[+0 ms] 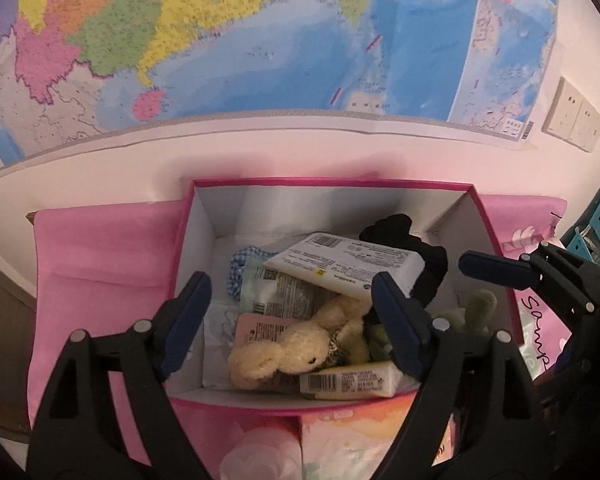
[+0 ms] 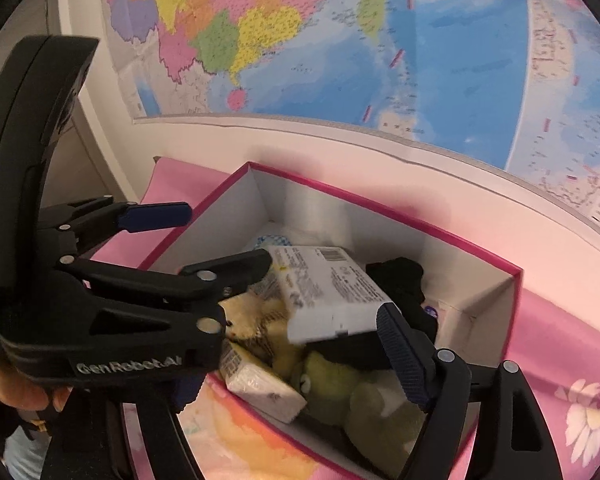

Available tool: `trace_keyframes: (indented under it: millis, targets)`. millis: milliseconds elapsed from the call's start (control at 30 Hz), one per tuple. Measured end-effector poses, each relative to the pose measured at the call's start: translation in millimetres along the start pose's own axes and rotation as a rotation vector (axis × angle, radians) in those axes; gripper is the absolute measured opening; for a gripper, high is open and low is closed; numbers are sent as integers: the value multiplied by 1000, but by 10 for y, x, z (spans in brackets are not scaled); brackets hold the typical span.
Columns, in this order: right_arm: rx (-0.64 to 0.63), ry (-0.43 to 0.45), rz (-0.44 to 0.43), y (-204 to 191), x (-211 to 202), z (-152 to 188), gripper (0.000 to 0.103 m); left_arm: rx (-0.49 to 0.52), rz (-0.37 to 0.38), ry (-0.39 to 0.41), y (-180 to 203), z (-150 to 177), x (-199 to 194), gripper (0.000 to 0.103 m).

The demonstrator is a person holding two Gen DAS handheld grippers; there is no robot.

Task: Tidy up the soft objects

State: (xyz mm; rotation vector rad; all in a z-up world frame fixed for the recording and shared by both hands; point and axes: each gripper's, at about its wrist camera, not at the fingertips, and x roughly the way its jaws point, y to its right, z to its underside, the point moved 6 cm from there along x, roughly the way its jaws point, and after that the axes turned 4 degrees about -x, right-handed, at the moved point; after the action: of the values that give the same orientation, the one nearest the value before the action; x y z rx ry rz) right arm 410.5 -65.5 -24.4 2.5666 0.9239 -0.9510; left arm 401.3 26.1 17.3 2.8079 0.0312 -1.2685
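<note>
A pink-rimmed box (image 1: 328, 182) (image 2: 380, 200) with white walls holds soft items. Inside lie a large white tissue pack (image 1: 348, 266) (image 2: 328, 292), a cream plush bunny (image 1: 284, 354) (image 2: 252, 320), a green plush (image 1: 476, 312) (image 2: 340, 388), a black cloth (image 1: 396, 228) (image 2: 404, 280), a small tissue pack (image 1: 352, 384) (image 2: 264, 388) and a blue checked cloth (image 1: 240, 268). My left gripper (image 1: 292, 324) (image 2: 228, 234) hangs open above the box's near-left part, holding nothing. My right gripper (image 2: 296, 372) is open over the near-right part, also without a load.
The box stands on a pink floral cloth (image 1: 100, 280) (image 2: 572, 360) against a wall with a large map (image 1: 260, 40). Wall sockets (image 1: 572, 120) and a teal basket (image 1: 596, 224) are at the right. A person's hand (image 2: 16, 392) grips the left tool.
</note>
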Motion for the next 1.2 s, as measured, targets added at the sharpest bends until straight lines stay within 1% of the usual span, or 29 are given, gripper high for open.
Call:
trace_keyframes:
  millis: [100,233,300,433,567,667,733,767,833,933,1100,1200]
  targets:
    - [14,22,4,6,-117,48,83,4,14,23,43,28,-140,86]
    - [24,63,6,-20,-319,113,83,15,30,66,83,90,-372,89]
    - [24,92,7,-69,-470,161,83,16,29,92,105,143,-505,93]
    - [32,142,2,-171,-746,291,84,26,29,142,97,251,-779,93]
    - [66,193,-3,-216,-1018,467,84,20,28,176,37,415,-1026,93]
    - [79,215,9,-256,-1166,606,84,20,18,196,10,574,-1174,94]
    - [82,222,21,-306,-1256,711,85,25,9,211,-13,712,-1271,99]
    - [84,228,18,-336,-1293,761,85,27,3,215,-33,768,-1302,103]
    - [94,232,17,-393,-1362,873,87,36,-1,223,-46,926,-1372,103]
    - [93,232,11,-509,-1428,1070,88,16,-10,225,-100,1145,-1438,103]
    - [102,211,-6,-713,-1469,1402,88,-22,-17,208,-177,1488,-1479,103]
    - [112,209,7,-782,-1487,1553,88,-28,-33,200,-210,1682,-1482,103]
